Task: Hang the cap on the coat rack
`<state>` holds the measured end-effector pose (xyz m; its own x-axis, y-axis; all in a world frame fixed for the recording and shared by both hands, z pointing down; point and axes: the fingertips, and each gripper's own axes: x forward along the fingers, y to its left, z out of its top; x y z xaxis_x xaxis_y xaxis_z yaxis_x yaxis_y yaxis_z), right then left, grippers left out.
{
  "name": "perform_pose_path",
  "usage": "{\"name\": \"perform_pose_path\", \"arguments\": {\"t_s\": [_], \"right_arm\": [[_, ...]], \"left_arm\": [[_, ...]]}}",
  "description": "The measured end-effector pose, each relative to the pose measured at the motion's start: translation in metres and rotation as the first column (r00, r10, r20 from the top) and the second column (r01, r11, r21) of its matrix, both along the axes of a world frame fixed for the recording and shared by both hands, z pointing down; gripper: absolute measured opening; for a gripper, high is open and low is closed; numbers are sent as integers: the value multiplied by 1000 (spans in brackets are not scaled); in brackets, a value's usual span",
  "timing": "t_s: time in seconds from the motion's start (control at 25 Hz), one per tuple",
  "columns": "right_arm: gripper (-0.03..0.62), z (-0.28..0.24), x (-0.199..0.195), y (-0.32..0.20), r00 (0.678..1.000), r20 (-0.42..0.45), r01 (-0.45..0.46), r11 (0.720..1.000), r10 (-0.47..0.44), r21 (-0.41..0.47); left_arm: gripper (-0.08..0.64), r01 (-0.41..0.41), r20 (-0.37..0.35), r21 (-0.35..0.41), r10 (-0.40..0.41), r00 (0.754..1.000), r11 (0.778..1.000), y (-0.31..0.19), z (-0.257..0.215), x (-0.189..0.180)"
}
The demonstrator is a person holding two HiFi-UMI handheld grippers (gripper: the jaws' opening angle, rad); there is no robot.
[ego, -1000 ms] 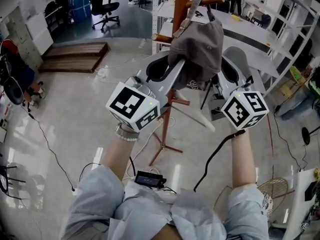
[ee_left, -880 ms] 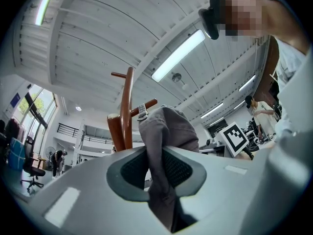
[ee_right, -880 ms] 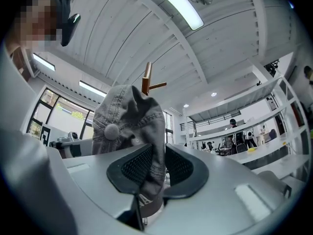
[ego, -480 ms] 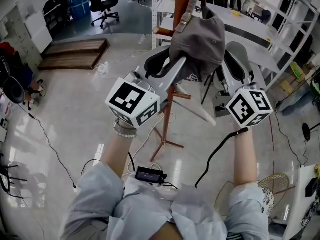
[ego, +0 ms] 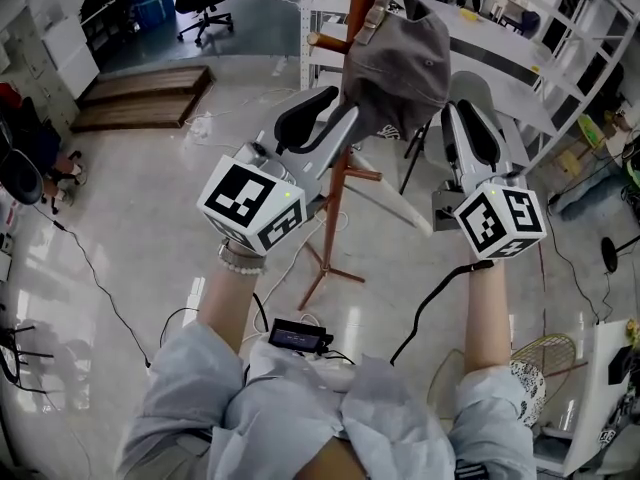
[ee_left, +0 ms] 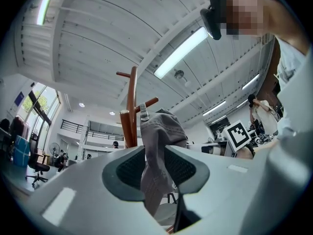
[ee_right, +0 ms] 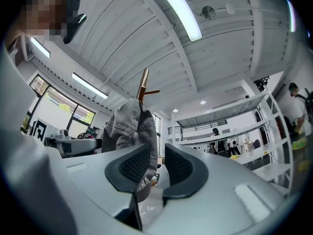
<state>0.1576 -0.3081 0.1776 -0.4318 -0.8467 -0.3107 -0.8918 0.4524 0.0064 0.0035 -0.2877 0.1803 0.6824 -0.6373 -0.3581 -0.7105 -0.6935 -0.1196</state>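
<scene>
A grey cap [ego: 398, 63] hangs against the brown pole of the coat rack [ego: 362, 13], its back strap [ego: 378, 8] up by the top pegs. My left gripper [ego: 340, 118] reaches up under the cap and is shut on its lower edge. In the left gripper view the grey fabric [ee_left: 155, 155] runs down between the two pads of the left gripper [ee_left: 155, 169], with the pole [ee_left: 131, 106] just behind. My right gripper [ego: 458, 113] is just right of the cap. In the right gripper view the right gripper [ee_right: 156, 165] stands slightly open, the cap [ee_right: 132, 124] beside its left finger.
The rack's splayed wooden legs [ego: 325, 273] stand on the shiny floor below my hands. White shelving [ego: 560, 58] rises at the right, an office chair [ego: 200, 3] and a wooden platform [ego: 140, 93] at the far left. Cables trail over the floor.
Both grippers and the cap have risen a little and moved closer to the rack's pole. The left gripper keeps its hold.
</scene>
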Motion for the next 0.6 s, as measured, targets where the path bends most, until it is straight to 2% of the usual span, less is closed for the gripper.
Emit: {"name": "perform_pose_path", "arguments": {"t_s": [0.28,0.48,0.6], "right_arm": [[53,11,-3,24,996,-55,-64,997,66,38],[11,18,-5,45,987,-114,-108,992,115,72],[7,24,-8,53,982,-148,-110,991,121,82]], "left_arm": [[91,11,-31,-37,-12,999,999,11,12,-11],[29,-11,-51,-70,8,999,998,21,24,-9],[6,-10,-31,-70,8,999,998,26,30,-3]]}}
